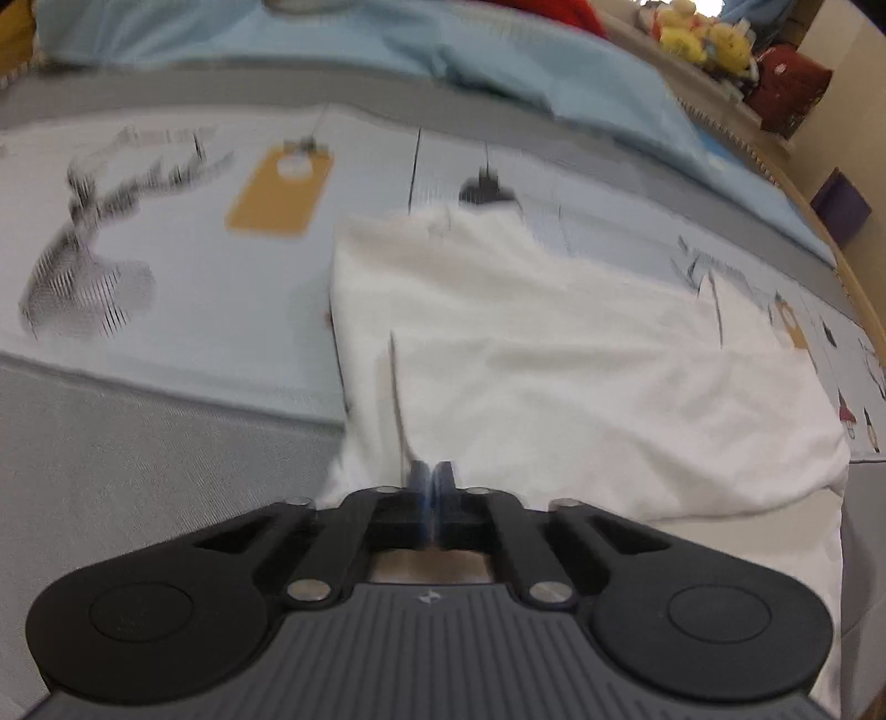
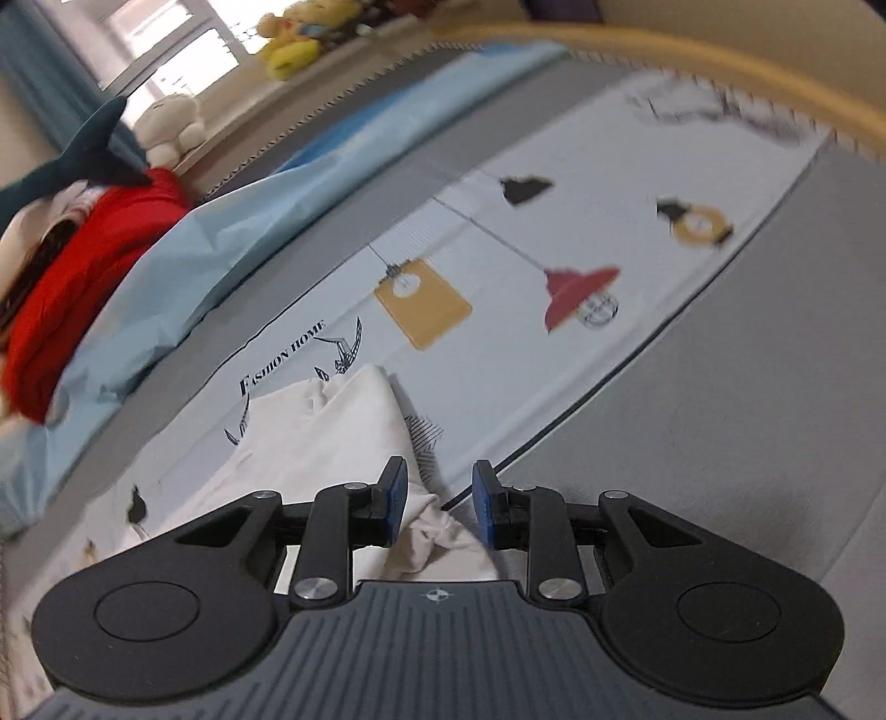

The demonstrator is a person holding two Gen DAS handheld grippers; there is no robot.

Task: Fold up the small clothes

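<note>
A small white garment (image 1: 554, 343) lies partly folded on a printed light-blue sheet (image 1: 183, 310) on the bed. My left gripper (image 1: 432, 476) has its blue pads pressed together right at the garment's near edge; the view is blurred and I cannot tell whether cloth is pinched. In the right wrist view the same white garment (image 2: 326, 432) lies ahead and to the left, with a bunched corner under the fingers. My right gripper (image 2: 440, 493) is open, its pads apart on either side of that bunched cloth.
Grey bed cover (image 2: 720, 443) surrounds the sheet. A light-blue quilt (image 1: 498, 61) lies at the far side, with red clothing (image 2: 83, 266) and plush toys (image 2: 288, 39) beyond. A wooden bed rail (image 2: 720, 61) curves along the far right edge.
</note>
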